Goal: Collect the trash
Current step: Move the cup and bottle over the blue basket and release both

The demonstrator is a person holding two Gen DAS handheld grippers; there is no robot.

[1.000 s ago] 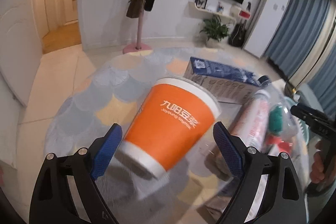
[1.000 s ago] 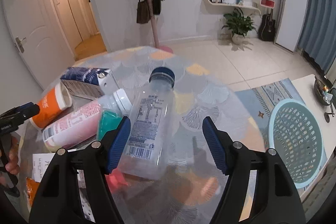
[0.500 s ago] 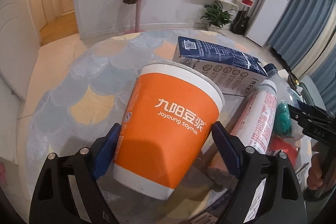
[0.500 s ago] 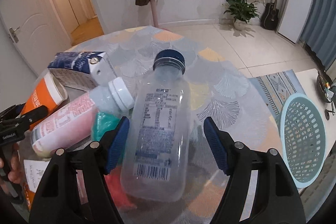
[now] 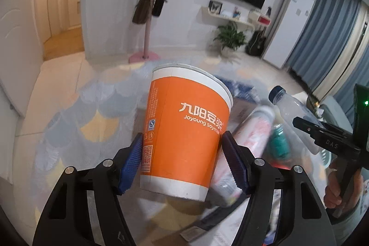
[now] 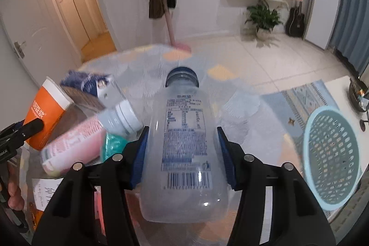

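Note:
My left gripper [image 5: 182,160] is shut on an orange and white paper soymilk cup [image 5: 184,128], lifted off the round glass table [image 5: 76,112]. My right gripper [image 6: 183,156] is shut on a clear plastic bottle [image 6: 184,144] with a dark blue cap, also raised. The cup shows at the far left of the right wrist view [image 6: 46,114], and the bottle at the right of the left wrist view [image 5: 290,107]. A pink and white bottle [image 6: 87,137], a blue carton [image 6: 92,89] and a teal wrapper [image 6: 113,144] lie on the table.
A light blue plastic basket [image 6: 332,160] stands on the floor to the right of the table. Paper slips [image 6: 43,193] and an orange packet lie at the table's near left. A pink coat stand [image 6: 168,22] with bags stands beyond the table.
Both grippers closed: the left on the orange cup, the right on the clear bottle. Both things then rose off the table, and the cup tipped upright.

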